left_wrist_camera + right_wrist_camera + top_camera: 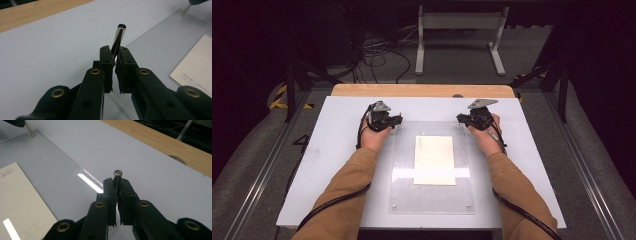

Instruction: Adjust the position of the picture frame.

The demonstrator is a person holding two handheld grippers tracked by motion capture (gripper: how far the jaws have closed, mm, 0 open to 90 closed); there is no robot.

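Between the clenched jaws of the left gripper (113,58) stands 1 metal pin (118,37), and the right gripper (119,188) grasps a 2nd pin (117,178), probably poised as matched tools. Between them, 1 clear sheet (404,165) lies on the white tabletop (337,150), covering 1 cream card (434,160), likely to flatten it.

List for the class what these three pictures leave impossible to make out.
- Printed text on the envelope: too small and blurred in the left gripper view.
- Lower part of the metal rod in the left claw: hidden between its jaws.
- Rod in the right claw: likewise.
- Both rods from above: too small.
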